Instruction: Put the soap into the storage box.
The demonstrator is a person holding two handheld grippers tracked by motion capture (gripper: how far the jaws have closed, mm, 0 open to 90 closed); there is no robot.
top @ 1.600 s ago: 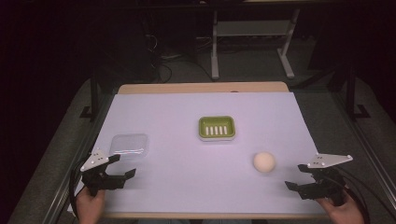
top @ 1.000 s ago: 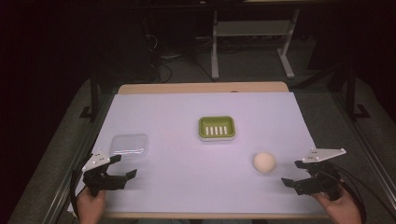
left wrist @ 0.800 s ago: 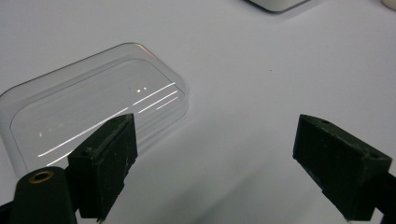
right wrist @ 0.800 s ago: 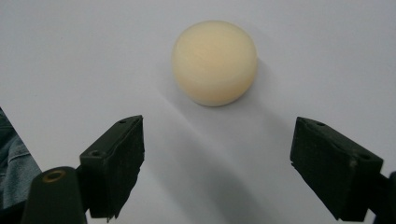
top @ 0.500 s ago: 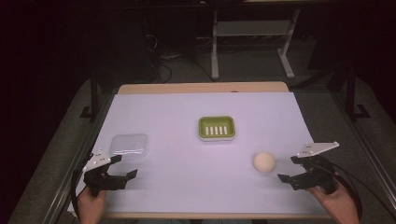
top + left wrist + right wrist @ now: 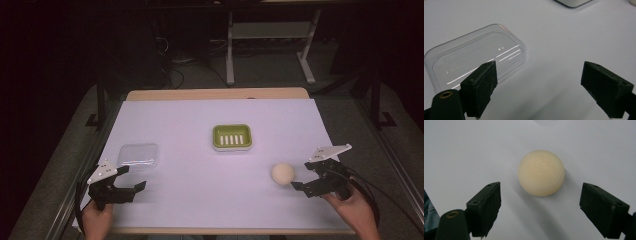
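We see a white table (image 6: 190,120) from above, with a round cream bar of soap (image 6: 282,174) lying at the lower right of the frame, well apart from a green soap dish (image 6: 232,137) at the centre. The right gripper (image 6: 305,181) sits just beside the soap with its jaws spread wide, holding nothing. In the right gripper view the soap (image 6: 541,173) lies ahead of the two black jaws and between their lines, untouched. To grip it well, we judge we should slide forward until the jaws flank its widest part, stay low, and close gently, since its rounded sides could slip. The left gripper (image 6: 131,187) rests at the lower left with its jaws apart and empty. The left gripper view shows the ridges and glints of a clear plastic lid (image 6: 474,61), which from above is a faint outline (image 6: 138,154).
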